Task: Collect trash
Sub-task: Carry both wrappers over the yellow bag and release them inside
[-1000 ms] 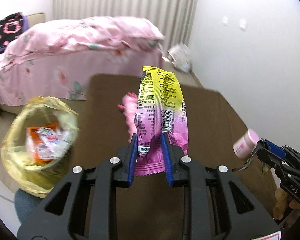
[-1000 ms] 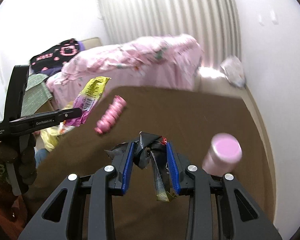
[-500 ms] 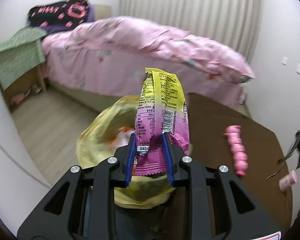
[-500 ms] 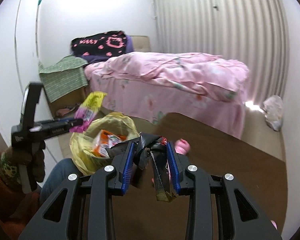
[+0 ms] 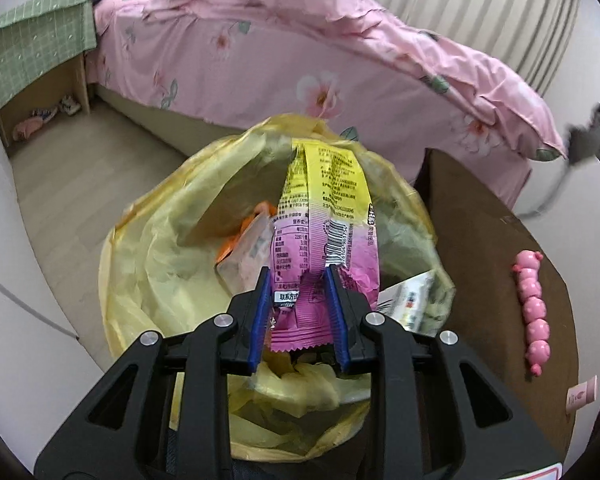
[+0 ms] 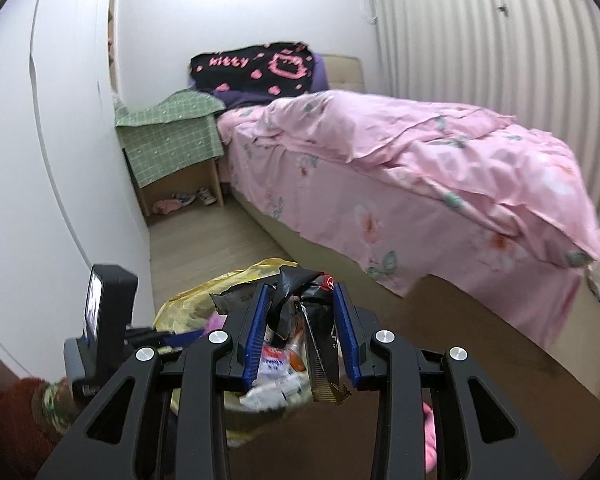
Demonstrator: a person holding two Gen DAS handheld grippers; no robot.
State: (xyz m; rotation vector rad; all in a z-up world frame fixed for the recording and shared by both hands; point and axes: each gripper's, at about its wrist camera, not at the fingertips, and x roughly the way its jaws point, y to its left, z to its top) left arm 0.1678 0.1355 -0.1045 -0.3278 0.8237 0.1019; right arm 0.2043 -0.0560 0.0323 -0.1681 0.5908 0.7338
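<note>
At the far left of your left wrist view stands a nightstand (image 5: 40, 52) under a green checked cloth, with the pink bed (image 5: 300, 52) running off to the right behind it. Below them the yellow trash bag (image 5: 148, 248) gapes open, already holding an orange packet and other wrappers. Your left tongs (image 5: 298, 300) are clamped on the magenta bottom hem of the yellow-and-pink snack wrapper (image 5: 324, 208), and the wrapper hangs right over the bag's mouth. Its long axis runs straight away from the tongs, yellow end pointing toward the bag's far rim and the bed, sealed pink end toward you.

To finish this drop well, I would tip the tongs a little further down so the yellow end leads into the opening, then part them fully — the wrapper is light and could cling to a pad or slide off the rim. Keep the release over the middle of the bag.

Further right lies the brown tabletop (image 5: 472, 216) with a pink segmented toy (image 5: 534, 304) and a small pink bottle (image 5: 582, 394) near its edge, both well apart from the bag.

Your right tongs (image 6: 300, 332) are closed on a crumpled black wrapper (image 6: 296, 300), just above the bag too — stagger the two drops so the arms don't crowd.
</note>
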